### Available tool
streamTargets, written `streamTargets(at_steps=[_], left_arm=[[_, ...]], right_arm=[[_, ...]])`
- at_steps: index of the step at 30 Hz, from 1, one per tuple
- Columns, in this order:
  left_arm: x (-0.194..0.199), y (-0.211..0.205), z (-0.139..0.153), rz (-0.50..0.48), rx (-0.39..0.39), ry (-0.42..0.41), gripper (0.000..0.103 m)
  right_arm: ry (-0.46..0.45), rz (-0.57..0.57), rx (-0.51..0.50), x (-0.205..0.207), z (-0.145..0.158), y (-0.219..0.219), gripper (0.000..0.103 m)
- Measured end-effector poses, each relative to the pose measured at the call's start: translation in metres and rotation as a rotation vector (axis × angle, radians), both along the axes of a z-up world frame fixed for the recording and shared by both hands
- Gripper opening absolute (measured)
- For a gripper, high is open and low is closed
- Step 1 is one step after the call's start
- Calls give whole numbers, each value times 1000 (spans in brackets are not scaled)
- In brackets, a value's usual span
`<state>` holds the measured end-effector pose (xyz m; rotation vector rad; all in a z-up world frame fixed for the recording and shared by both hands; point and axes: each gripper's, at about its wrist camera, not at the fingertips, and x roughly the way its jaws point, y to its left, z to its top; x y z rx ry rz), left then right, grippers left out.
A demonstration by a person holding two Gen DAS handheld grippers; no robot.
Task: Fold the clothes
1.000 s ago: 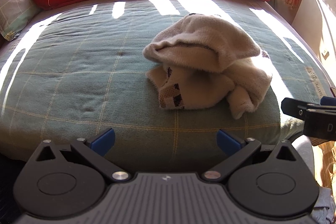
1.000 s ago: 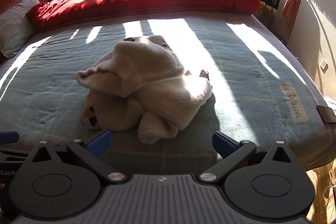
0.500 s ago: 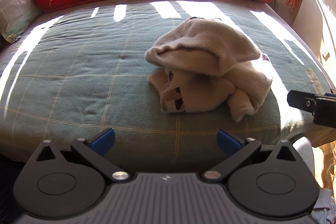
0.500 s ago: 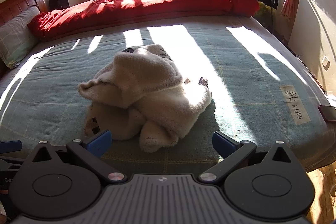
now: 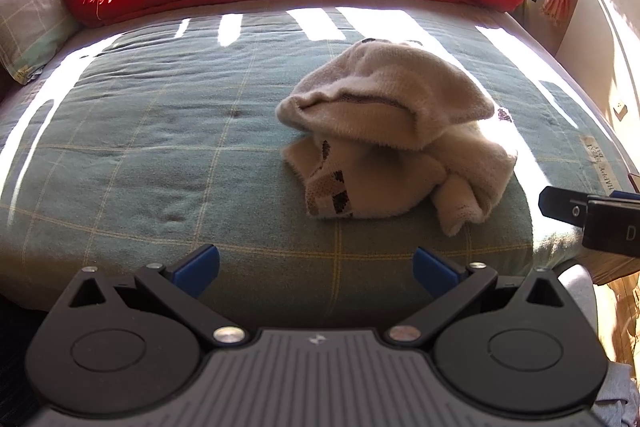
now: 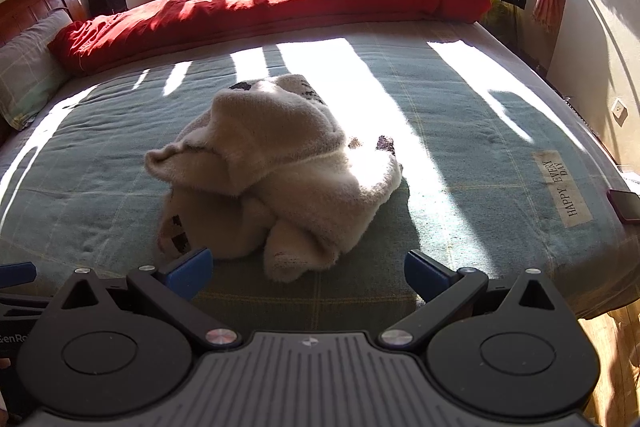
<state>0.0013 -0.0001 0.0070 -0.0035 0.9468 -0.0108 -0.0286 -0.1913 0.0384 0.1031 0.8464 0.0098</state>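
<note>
A cream sweater (image 5: pixel 394 143) lay bunched in a heap on the green checked bed (image 5: pixel 160 131), at about one o'clock from the left gripper (image 5: pixel 316 269) and eleven o'clock from the right gripper (image 6: pixel 308 269). Both grippers' jaws stood wide apart, holding nothing (neither touched the cloth). A red quilt (image 6: pixel 272 5) stretched along the bed's far edge.

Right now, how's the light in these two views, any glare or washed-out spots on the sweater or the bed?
Left wrist view: sun stripes blow out the blanket behind the cream sweater, whose near side is shaded. Right wrist view: glare whitens the sweater's right half, and fisheye bends the bed edges.
</note>
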Motion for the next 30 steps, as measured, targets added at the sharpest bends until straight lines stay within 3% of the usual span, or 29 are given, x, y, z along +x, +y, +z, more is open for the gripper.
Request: streamTargets(at_steps=[12, 23, 30], left_arm=[[2, 5, -1, 13, -4, -11, 102], [29, 21, 1, 50, -35, -11, 102], [55, 37, 1, 69, -69, -26, 102]], right_arm=[[-10, -10, 8, 10, 2, -10, 103], [-20, -17, 34, 37, 5, -31, 103], [-61, 125, -39, 64, 10, -37, 103]])
